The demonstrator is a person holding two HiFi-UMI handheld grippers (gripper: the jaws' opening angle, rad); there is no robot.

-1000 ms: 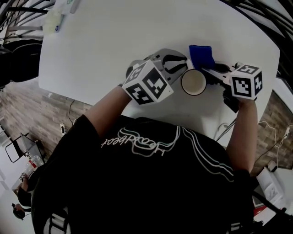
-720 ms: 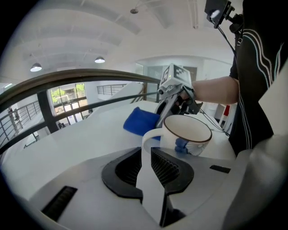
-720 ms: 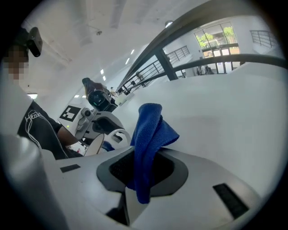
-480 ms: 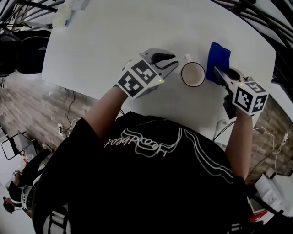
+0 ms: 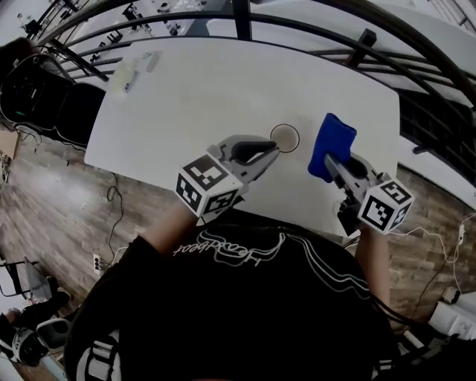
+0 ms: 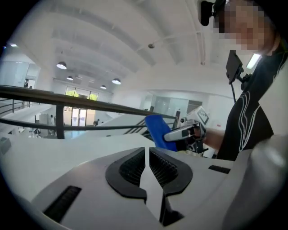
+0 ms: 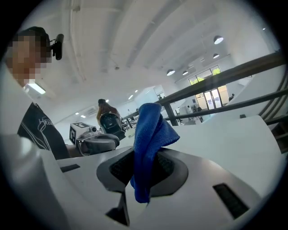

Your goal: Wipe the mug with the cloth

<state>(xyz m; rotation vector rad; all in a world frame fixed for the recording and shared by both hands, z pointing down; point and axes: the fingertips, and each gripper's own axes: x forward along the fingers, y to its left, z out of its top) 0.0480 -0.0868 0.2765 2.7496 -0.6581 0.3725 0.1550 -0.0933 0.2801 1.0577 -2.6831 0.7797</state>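
Observation:
The white mug [image 5: 284, 136] shows only in the head view, as a pale ring on the white table [image 5: 201, 97]. It lies just beyond the tips of my left gripper [image 5: 274, 146], which hangs above the table. That gripper's jaws [image 6: 147, 150] have just been closing; a slim gap stays between the pads, with nothing in it. My right gripper [image 5: 332, 162] is shut on the blue cloth [image 5: 331, 141], held in the air to the mug's right. The cloth [image 7: 150, 130] sticks up and droops between the pads. No mug shows in either gripper view.
A black railing [image 5: 238, 18] runs along the table's far side. Small pale items [image 5: 137, 65] lie at the table's far left corner. Dark chairs [image 5: 44, 97] stand left of the table, over wooden floor [image 5: 67, 193].
Both grippers have risen off the table, the right one carrying the cloth up and away from the mug's side. The left gripper's jaws look narrower, and the head view takes in more table.

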